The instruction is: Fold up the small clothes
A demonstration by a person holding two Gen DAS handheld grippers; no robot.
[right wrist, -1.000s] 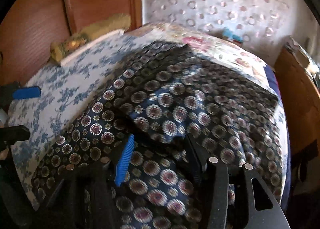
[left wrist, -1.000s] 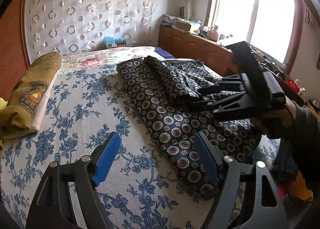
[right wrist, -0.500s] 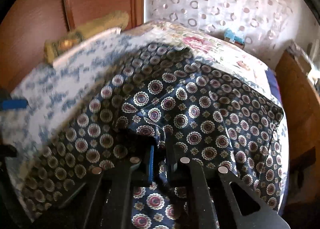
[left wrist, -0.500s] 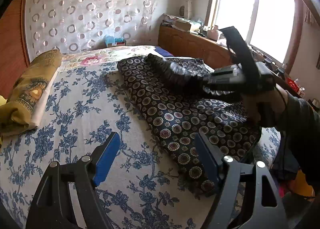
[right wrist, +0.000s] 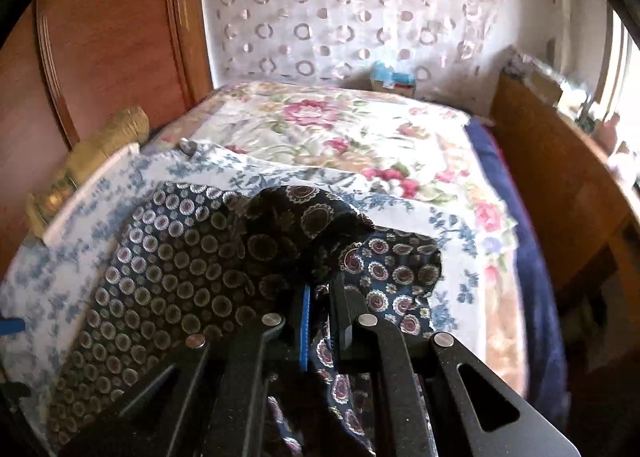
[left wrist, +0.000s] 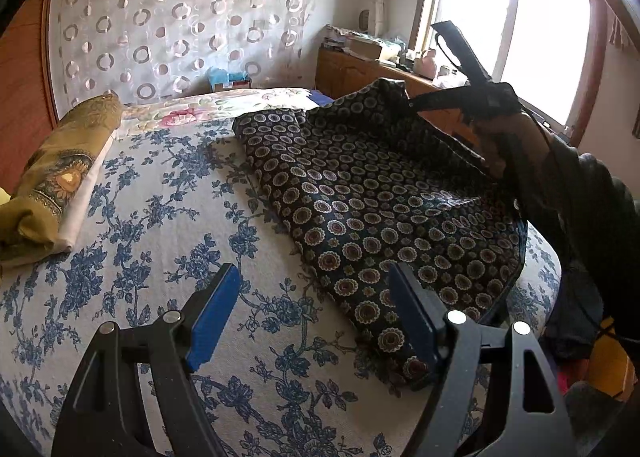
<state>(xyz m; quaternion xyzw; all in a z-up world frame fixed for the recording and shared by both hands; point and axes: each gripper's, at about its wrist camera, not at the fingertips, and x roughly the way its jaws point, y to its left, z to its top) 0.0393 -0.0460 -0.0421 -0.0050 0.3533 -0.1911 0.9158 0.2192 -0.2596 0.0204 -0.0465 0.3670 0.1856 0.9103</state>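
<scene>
A dark navy garment (left wrist: 360, 193) printed with round medallions lies on the bed's blue-flowered sheet (left wrist: 152, 225). My right gripper (right wrist: 323, 293) is shut on a bunched fold of that garment (right wrist: 208, 257) and holds this edge lifted off the bed. From the left wrist view the same right gripper (left wrist: 412, 105) pinches the cloth's far edge, raised toward the window. My left gripper (left wrist: 312, 309) hangs open above the sheet, near the garment's front corner, with nothing between its blue pads (left wrist: 212, 313).
A folded ochre and white bundle (left wrist: 60, 173) lies at the bed's left side. A pink-flowered cover (right wrist: 340, 129) spreads across the far end. A wooden cabinet (left wrist: 360, 73) with clutter stands under the window, and a wooden headboard (right wrist: 100, 45) rises at left.
My right gripper closed on a fold of the garment, then pulled it up and away toward the window, spreading the cloth. The left gripper stayed still and open.
</scene>
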